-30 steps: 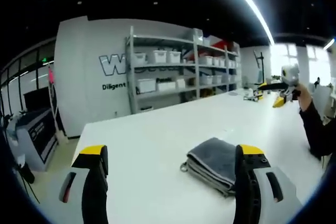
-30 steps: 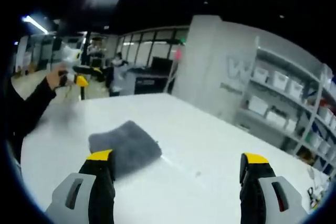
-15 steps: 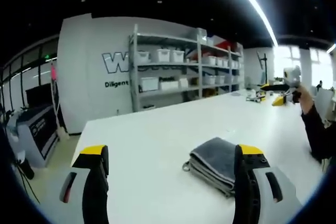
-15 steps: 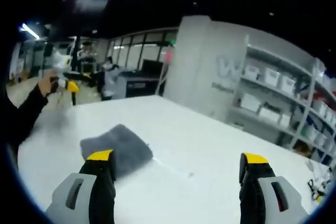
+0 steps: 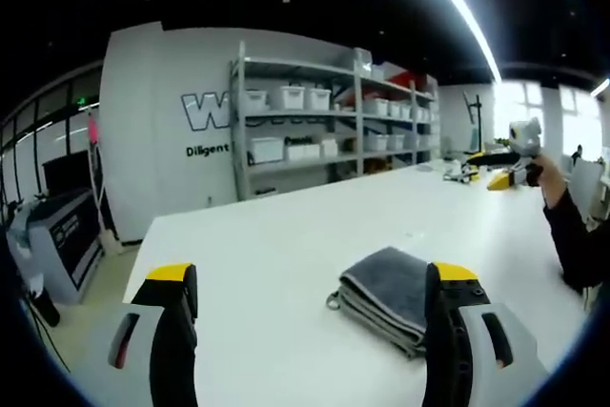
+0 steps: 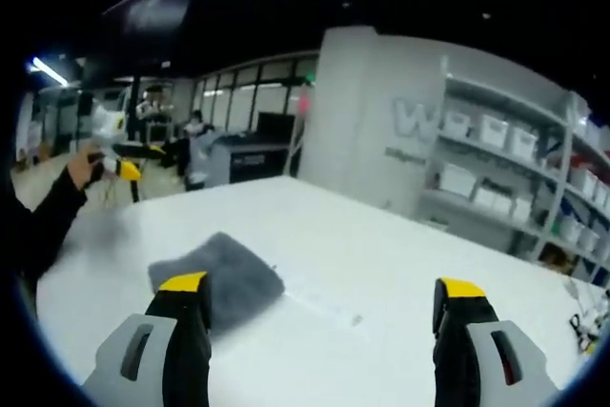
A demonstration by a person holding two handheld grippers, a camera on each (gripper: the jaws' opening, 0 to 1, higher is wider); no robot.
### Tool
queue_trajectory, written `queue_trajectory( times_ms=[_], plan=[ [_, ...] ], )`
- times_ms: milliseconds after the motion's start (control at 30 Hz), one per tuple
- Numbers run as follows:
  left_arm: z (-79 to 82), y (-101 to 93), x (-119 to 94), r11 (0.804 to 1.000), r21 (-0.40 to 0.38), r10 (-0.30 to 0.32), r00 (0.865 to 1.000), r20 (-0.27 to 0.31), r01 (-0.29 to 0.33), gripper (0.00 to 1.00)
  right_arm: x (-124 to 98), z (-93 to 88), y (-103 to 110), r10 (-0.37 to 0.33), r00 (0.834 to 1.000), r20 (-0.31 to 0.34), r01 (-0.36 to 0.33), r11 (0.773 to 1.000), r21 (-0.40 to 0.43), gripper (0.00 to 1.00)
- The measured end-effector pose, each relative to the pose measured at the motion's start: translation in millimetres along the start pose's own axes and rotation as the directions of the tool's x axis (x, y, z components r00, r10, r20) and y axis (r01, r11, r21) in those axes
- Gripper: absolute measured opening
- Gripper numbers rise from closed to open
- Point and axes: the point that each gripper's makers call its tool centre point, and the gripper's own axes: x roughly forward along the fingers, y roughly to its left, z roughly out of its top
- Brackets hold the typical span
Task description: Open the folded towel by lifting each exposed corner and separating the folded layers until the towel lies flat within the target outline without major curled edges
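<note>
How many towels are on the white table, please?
1: a folded grey towel lies on the white table, partly behind the left tool's right jaw in the left gripper view. It also appears in the right gripper view.

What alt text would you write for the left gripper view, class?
A folded grey towel lies on a white table, partly behind the open left gripper. Storage shelves line the far wall; the right gripper is raised at right.
</note>
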Motion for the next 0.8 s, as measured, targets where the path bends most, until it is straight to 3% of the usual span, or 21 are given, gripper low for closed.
queue_trajectory(
  times_ms=[167,367,433,533,800],
  plan=[
    [3.4,-3.6,-0.6,1.000,-0.002,-0.011,1.000,0.012,0.011,0.97,0.8,2.2,1.1,-0.006,1.000,0.005,0.006,1.000,-0.007,0.97],
    [-5.0,5.2,7.4,1.000,-0.013,-0.004,1.000,-0.011,0.004,0.97,8.8,1.6,7.4,0.001,1.000,-0.005,-0.002,1.000,-0.026,0.95],
    [-9.4,6.2,11.1,1.000,-0.021,-0.012,1.000,-0.018,0.011,0.97,13.5,1.0,8.1,0.007,1.000,0.004,-0.007,1.000,-0.009,0.95],
    [-12.9,13.2,16.8,0.994,-0.111,-0.005,1.000,0.003,0.006,1.00,22.4,-7.0,5.1,0.017,1.000,-0.005,-0.017,0.999,0.045,0.95],
    [-27.5,3.0,26.2,0.990,-0.127,-0.057,0.998,-0.031,0.053,0.98,22.7,-9.3,-1.8,0.002,1.000,-0.007,-0.002,0.997,0.082,0.94]
  ],
)
